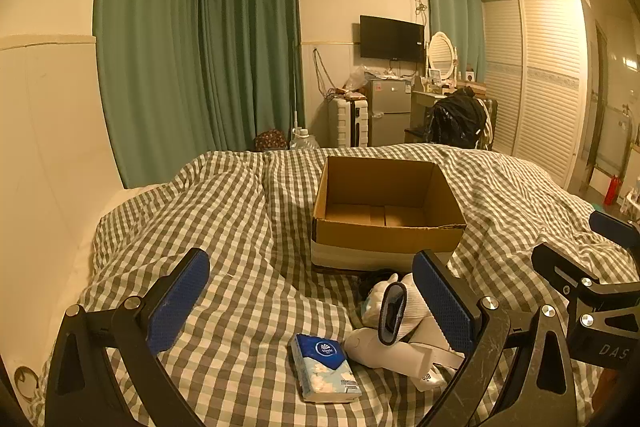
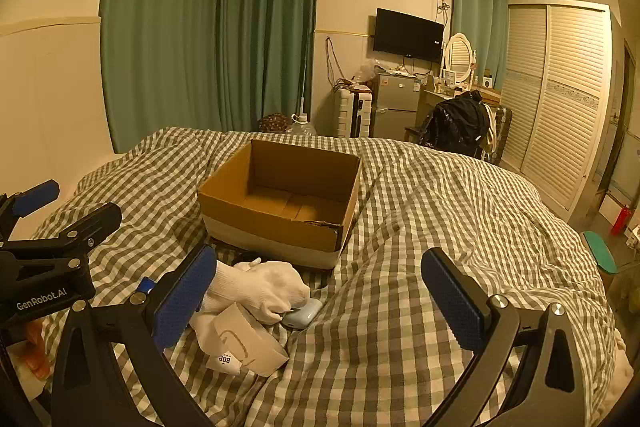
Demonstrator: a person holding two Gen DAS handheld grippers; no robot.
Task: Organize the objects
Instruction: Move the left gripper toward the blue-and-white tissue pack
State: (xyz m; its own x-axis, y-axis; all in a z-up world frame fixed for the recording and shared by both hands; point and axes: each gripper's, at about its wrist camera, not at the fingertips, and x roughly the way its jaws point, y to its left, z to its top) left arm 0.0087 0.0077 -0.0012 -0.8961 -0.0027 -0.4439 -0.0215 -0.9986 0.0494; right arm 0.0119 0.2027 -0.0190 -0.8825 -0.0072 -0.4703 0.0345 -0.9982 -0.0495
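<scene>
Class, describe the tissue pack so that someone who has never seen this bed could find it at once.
On the checked bedspread, start at the open cardboard box and come toward the camera. Left of the white socks lies the tissue pack. It alone is flat and rectangular, pale with a dark blue top and a round logo.

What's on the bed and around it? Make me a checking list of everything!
Surface: checked blanket, rumpled.
Job's things: open cardboard box, nothing seen inside; tissue pack, white socks and a small blue case lie in front of it.
Clutter: paper label by the socks.
Grippers: left gripper and right gripper, jaws open, holding nothing.
Cables: cords hanging on the far wall.
Surroundings: green curtains, television, wardrobe.
</scene>
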